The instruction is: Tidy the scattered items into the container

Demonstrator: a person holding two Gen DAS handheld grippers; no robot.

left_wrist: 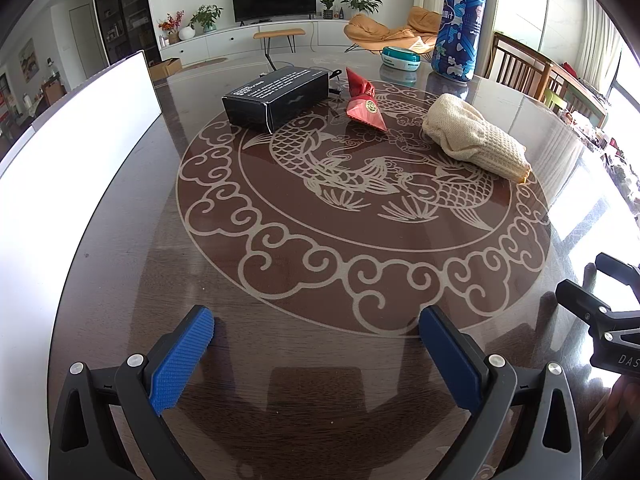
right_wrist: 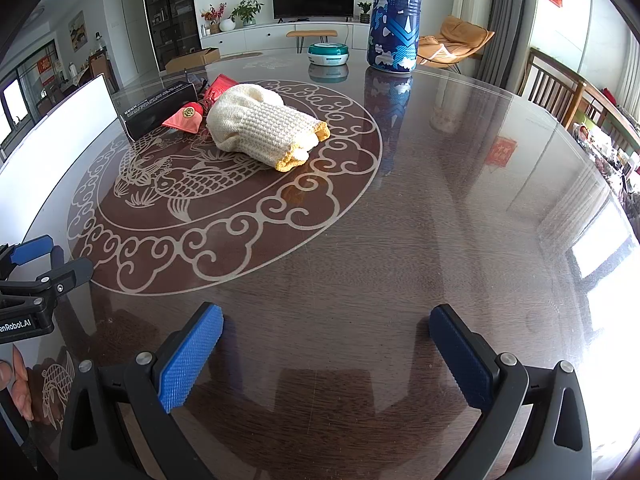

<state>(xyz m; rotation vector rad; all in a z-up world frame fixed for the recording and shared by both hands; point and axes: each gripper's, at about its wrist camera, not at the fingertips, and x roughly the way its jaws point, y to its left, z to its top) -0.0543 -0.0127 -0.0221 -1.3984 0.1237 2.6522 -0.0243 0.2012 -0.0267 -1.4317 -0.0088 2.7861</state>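
- Left wrist view: the left gripper (left_wrist: 316, 354) is hovering low over the dark glossy table (left_wrist: 320, 280), its blue-padded fingers (left_wrist: 180, 360) standing wide apart with nothing between them.
- Right wrist view: the right gripper (right_wrist: 326, 354) is likewise hanging over bare tabletop, jaws spread, holding nothing.
- Each gripper is showing at the edge of the other's view, so the two are sitting side by side near the table's front edge.
- A white container (left_wrist: 76, 136) is standing at the left of the table; only its wall is showing, so what it holds cannot be told.
- A black box (left_wrist: 276, 94) is lying on the fish-pattern inlay, nearest the container.
- A red packet (left_wrist: 364, 102) is resting just right of the box; touching or not, cannot tell.
- A cream knitted cloth (left_wrist: 472, 136), rolled up with a yellow edge, is lying right of the packet, very close to it.
- A tall blue canister (left_wrist: 460, 24) is standing upright at the far side, a small teal box (left_wrist: 400, 56) just beside it.
- All scattered items are lying well ahead of both grippers.
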